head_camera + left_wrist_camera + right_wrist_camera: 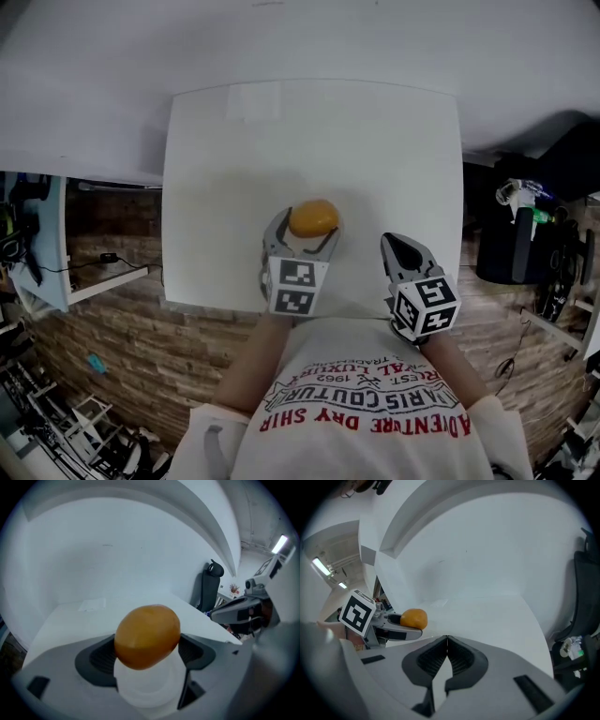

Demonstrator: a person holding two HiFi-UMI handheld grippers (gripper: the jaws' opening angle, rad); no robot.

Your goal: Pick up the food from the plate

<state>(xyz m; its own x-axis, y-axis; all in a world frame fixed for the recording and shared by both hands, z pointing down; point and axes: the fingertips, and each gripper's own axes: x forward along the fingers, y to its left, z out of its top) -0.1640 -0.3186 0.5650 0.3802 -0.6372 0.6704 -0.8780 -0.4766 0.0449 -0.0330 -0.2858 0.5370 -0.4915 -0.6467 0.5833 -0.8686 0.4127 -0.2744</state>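
Food: an orange, egg-shaped piece of food [313, 217], smooth and glossy, sitting between the jaws of the left gripper [147, 654].
Left gripper fingers: clamped on the food, one dark ribbed pad [104, 656] pressing at 9 o'clock and the other at 3 o'clock of it in the left gripper view.
Plate: a small white round plate [147, 693] shows at 6 o'clock of the food in the left gripper view, in the gap between the jaws; whether the food touches it cannot be told.
Right gripper: the right gripper [446, 641] sits near the table's front edge, at about 4 o'clock of the food in the head view, apart from it.
Right gripper fingers: pressed together tip to tip, with nothing between them.
Table: a white table [234, 159], bare towards 12 o'clock; the food is over its near half.
Marker cubes: the left marker cube [298, 286] and the right marker cube [424, 307] both sit at the table's 6 o'clock edge.
Person: a white shirt [366, 441] with red print fills the bottom of the head view.
Floor: a brick-patterned floor [112, 328] lies at 8 o'clock of the table.
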